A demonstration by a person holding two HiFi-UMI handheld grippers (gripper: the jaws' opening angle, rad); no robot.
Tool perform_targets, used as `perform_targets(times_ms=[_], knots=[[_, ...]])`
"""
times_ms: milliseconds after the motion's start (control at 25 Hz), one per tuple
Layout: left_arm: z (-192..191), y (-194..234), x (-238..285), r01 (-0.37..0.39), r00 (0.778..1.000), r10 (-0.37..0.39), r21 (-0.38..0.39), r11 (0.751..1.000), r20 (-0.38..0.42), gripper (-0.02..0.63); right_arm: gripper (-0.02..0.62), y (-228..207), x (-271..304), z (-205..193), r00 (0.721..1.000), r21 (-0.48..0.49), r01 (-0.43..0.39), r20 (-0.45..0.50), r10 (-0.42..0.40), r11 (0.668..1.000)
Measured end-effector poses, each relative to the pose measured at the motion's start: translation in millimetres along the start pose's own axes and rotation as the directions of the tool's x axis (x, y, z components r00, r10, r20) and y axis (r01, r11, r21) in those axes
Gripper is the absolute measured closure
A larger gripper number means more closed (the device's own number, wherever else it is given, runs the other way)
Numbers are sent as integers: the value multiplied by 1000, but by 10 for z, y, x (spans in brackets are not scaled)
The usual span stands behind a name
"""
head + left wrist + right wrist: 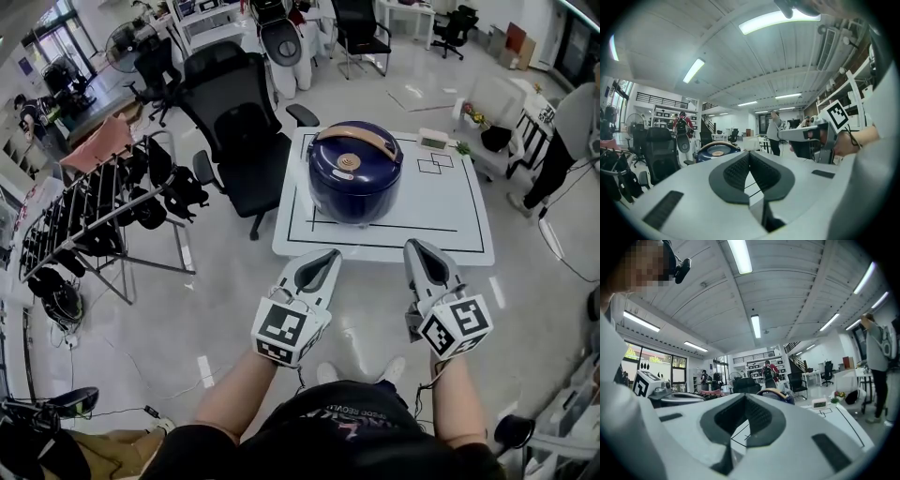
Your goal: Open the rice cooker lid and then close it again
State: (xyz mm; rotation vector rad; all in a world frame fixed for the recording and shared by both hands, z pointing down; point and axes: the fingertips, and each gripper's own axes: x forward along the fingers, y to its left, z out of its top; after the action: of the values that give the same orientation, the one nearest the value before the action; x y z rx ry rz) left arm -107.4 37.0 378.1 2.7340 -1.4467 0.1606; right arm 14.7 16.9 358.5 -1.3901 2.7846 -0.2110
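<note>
Lower centre of the head view: left gripper [323, 259] and right gripper [418, 251] side by side, aimed up-frame, short of the table [450, 220] edge. Fingers of both clenched tight with nothing between them; each gripper view agrees.

Centre frame, beyond: dark blue rice cooker [354, 183] on the table, lid [349, 161] down flat, handle [356, 134] lying across it. Neither gripper touches it.

Reads two ways: lid yet to be raised, or shut again. Frames don't settle which, so no next move called.

Farther, upper left: black office chair [230, 112].
</note>
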Motion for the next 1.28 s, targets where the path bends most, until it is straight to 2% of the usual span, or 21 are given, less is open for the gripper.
perform_targets(times_ms=[680, 1280], knots=[[24, -287, 51, -23, 1000, 23, 7, 1000, -2, 603, 595, -67, -239, -18, 1000, -10, -20, -6, 20, 1000], [16, -396, 45, 10, 1000, -10, 29, 1000, -6, 603, 595, -33, -311, -6, 1000, -19, -5, -2, 5, 1000]])
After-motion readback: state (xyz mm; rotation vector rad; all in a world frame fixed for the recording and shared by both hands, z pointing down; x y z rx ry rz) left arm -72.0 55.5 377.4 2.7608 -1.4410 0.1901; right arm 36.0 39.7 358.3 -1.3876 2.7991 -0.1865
